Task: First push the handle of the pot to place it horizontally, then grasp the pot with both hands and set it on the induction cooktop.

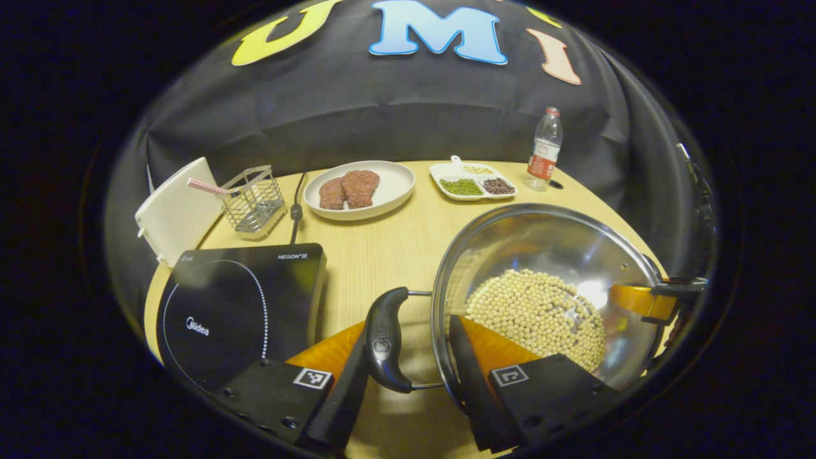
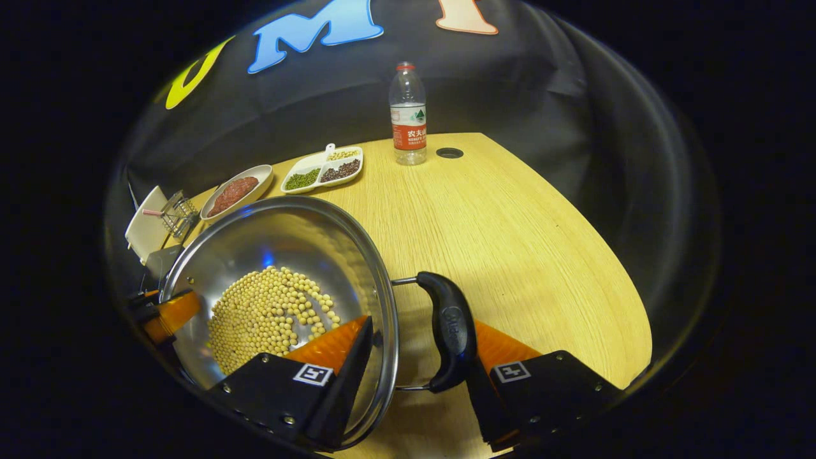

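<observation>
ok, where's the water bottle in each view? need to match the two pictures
Left gripper view: the water bottle stands upper right, at the far edge of the table, right of the divided dish.
Right gripper view: the water bottle stands top centre, again right of the divided dish.
Shared landmark: the pot of beans, in the foreground.

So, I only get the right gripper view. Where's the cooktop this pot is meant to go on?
Observer: The induction cooktop lies flat on the table, just past the pot's opposite handle.
Operator: Is anything sitting on it?
Observer: No, its dark top is bare.
Operator: And the other jaws?
Observer: The left gripper straddles that handle and the rim, one finger outside the handle, the other inside the pot.
</observation>
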A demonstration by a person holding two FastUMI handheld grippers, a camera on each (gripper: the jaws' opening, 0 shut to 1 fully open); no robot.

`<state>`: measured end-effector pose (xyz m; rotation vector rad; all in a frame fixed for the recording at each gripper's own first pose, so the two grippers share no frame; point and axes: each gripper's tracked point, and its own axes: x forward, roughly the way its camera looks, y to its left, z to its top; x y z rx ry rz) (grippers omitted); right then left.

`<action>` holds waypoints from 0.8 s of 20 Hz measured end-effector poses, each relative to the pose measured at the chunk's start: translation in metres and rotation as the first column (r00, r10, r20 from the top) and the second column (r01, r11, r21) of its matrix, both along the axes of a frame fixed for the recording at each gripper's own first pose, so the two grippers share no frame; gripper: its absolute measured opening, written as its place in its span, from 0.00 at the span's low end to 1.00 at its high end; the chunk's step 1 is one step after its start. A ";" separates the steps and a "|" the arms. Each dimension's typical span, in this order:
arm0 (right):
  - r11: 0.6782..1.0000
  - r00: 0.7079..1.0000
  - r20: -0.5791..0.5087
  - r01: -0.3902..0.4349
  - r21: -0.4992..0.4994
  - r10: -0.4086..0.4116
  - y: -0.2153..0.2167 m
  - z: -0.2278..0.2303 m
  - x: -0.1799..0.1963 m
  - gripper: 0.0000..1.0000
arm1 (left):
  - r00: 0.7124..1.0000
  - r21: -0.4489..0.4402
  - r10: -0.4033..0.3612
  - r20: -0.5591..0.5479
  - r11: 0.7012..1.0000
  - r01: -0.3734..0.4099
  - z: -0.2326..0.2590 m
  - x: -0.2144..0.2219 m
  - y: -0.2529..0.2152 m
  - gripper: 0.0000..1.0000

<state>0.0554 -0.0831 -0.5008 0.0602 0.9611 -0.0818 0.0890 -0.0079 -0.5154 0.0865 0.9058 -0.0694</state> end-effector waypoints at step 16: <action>1.000 1.000 -0.015 -0.005 -0.021 0.005 -0.006 0.015 -0.017 0.73 | 0.999 0.002 0.017 0.031 1.000 -0.017 0.027 -0.007 -0.007 0.75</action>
